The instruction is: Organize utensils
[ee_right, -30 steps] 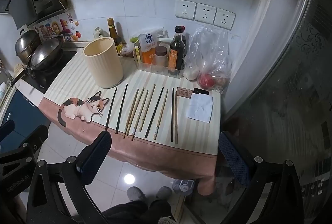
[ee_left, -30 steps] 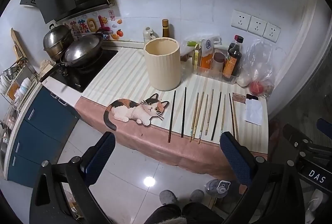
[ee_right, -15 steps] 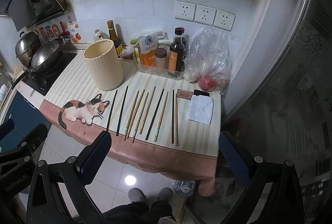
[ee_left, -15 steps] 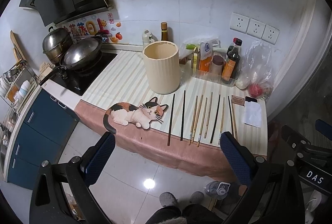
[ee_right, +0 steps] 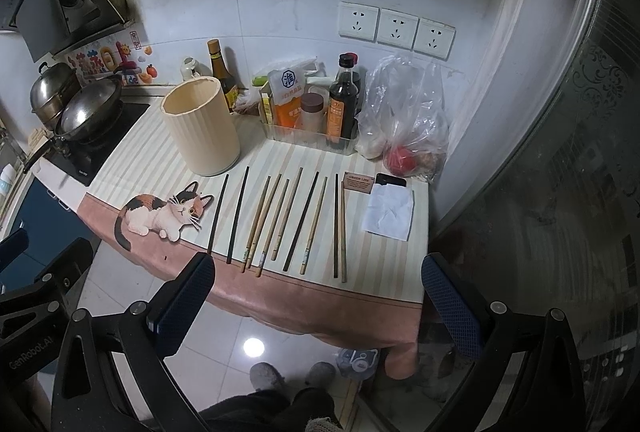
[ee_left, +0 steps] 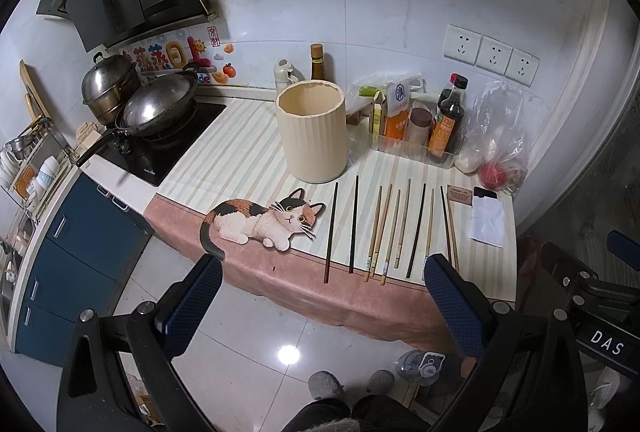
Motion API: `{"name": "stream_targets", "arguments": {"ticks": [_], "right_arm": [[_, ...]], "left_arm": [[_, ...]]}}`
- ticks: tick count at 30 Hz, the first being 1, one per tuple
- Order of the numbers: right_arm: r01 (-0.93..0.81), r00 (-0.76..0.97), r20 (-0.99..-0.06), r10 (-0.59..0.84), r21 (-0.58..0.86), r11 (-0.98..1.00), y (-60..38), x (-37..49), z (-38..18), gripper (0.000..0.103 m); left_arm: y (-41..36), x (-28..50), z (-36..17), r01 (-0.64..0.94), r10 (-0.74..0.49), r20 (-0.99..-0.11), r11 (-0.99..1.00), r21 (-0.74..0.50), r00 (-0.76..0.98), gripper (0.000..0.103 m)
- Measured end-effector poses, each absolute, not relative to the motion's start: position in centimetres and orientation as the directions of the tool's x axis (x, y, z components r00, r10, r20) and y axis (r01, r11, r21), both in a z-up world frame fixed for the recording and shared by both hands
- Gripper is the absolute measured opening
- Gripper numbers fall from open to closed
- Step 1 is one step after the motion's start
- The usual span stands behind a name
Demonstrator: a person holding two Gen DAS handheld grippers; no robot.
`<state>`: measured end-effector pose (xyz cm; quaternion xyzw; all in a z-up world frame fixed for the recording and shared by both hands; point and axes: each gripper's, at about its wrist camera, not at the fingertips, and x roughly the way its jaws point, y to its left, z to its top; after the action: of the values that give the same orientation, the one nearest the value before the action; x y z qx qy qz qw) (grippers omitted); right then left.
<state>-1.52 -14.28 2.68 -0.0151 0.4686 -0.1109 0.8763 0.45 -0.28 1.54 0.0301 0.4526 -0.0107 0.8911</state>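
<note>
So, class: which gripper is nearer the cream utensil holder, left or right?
Left, though only by a little. The left gripper hangs off the counter edge roughly in line with the cream utensil holder. The right gripper hangs further right, facing the chopsticks.

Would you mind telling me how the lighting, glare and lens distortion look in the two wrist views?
Left wrist view: strong fisheye bending with dark corners, a lamp glare spot on the floor tiles, and the chopsticks still sharp. Right wrist view: the same curvature, dim light falling off towards the glass door, a similar floor glare, and the cream holder evenly lit.
</note>
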Motion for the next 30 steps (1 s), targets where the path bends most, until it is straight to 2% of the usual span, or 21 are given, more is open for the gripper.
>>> {"name": "stream_targets", "arguments": {"ticks": [30], "right_arm": [[0.183, 0.539, -0.817, -0.207, -0.126, 0.975, -13.86, -1.09, 3.22, 0.103]], "left_arm": [[-0.34, 0.42, 1.49, 0.047, 0.008, -0.807, 0.998, 0.044, 0.591, 0.103]]}}
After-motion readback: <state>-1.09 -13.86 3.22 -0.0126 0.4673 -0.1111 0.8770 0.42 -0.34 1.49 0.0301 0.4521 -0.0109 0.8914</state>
